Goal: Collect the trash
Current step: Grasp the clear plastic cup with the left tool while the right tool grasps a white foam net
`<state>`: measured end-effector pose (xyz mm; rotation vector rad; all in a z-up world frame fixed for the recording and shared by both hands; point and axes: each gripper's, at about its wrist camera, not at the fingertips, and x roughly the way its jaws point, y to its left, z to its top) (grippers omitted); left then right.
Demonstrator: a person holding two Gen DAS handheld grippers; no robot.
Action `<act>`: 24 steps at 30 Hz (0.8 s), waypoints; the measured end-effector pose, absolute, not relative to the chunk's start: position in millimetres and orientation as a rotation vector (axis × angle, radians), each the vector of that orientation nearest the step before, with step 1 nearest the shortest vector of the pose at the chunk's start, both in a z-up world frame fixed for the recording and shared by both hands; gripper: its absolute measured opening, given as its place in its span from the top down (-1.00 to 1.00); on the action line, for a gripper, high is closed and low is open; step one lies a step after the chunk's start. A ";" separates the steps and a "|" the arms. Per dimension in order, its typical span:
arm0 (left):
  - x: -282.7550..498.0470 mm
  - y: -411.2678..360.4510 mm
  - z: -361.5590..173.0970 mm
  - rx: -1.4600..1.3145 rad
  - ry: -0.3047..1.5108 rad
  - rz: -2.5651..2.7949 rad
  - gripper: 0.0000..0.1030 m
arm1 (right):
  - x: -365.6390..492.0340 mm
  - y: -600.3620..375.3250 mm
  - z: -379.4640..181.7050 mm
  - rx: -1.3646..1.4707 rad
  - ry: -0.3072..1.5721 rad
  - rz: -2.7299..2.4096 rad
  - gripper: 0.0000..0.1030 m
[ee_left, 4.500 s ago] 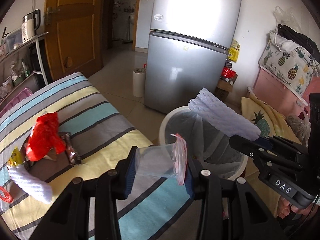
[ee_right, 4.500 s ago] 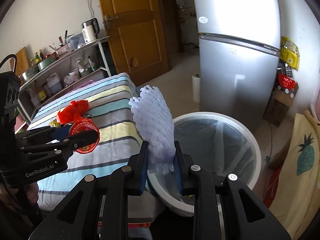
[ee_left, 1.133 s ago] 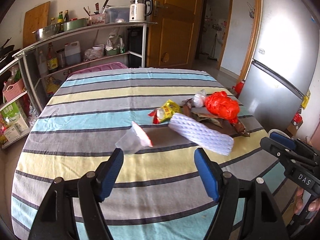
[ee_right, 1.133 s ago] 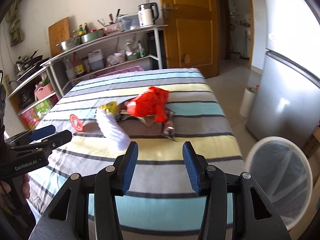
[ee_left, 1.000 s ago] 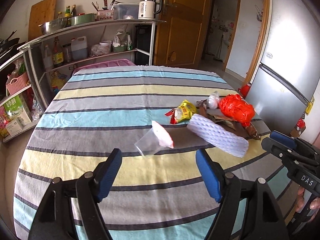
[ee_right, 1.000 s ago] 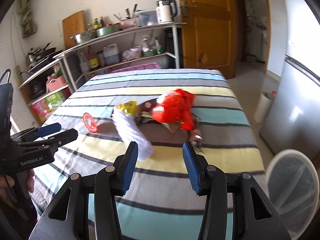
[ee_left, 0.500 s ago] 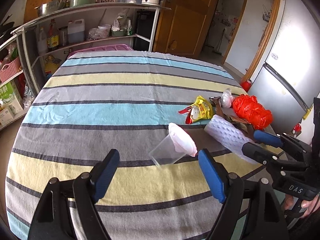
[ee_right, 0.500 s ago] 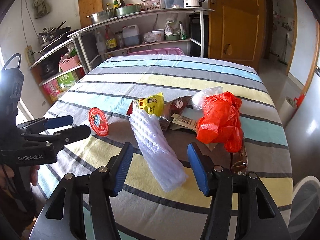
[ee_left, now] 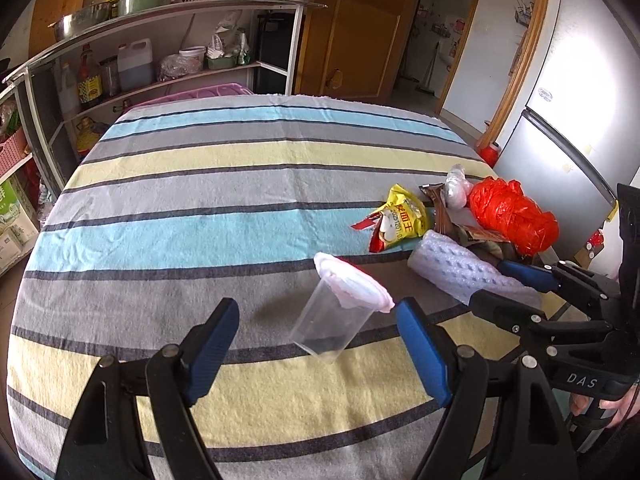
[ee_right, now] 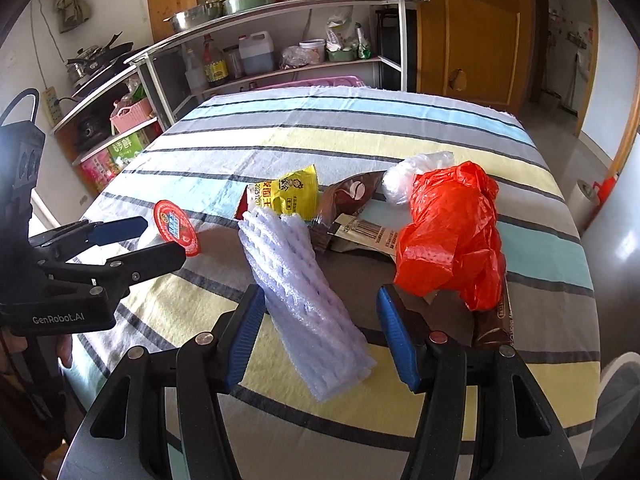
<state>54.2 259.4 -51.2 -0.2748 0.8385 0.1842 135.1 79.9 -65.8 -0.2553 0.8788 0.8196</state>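
Note:
A clear plastic cup (ee_left: pixel 332 320) with a half-peeled red and white lid (ee_right: pixel 176 227) lies on its side on the striped tablecloth (ee_left: pixel 200 200). My left gripper (ee_left: pixel 316 308) stands open around it, pads apart from its sides. A white foam net sleeve (ee_right: pixel 308 300) lies on the cloth between the open fingers of my right gripper (ee_right: pixel 320 294), close to the left pad. Behind it sit a red plastic bag (ee_right: pixel 448 232), a yellow snack packet (ee_right: pixel 288 196), a brown wrapper (ee_right: pixel 348 196) and a crumpled clear bag (ee_right: pixel 412 176).
A white bin rim (ee_right: pixel 616 368) shows past the table's right edge. A metal shelf (ee_left: pixel 160 40) with bottles and pots stands behind the table, a wooden door (ee_right: pixel 472 32) and a grey fridge (ee_left: pixel 568 120) to the right. A hand (ee_left: pixel 612 404) holds the right gripper.
Over the last second both grippers came lower and closer to the table. The cup now lies between the left fingers and the foam sleeve between the right ones, whose jaws stand wider.

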 end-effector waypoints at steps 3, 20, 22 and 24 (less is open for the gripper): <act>54.1 259.9 -51.8 -0.288 0.838 0.170 -0.42 | 137.5 79.7 -68.8 -0.237 0.894 0.825 -0.15; 55.5 253.2 -51.3 -0.268 0.848 0.162 -0.04 | 131.5 80.0 -65.3 -0.223 0.874 0.866 0.31; 55.1 253.6 -50.8 -0.269 0.846 0.164 -0.04 | 130.3 79.9 -64.5 -0.221 0.870 0.868 0.38; 53.8 253.4 -50.7 -0.271 0.846 0.165 -0.04 | 129.8 79.4 -64.4 -0.222 0.868 0.869 0.41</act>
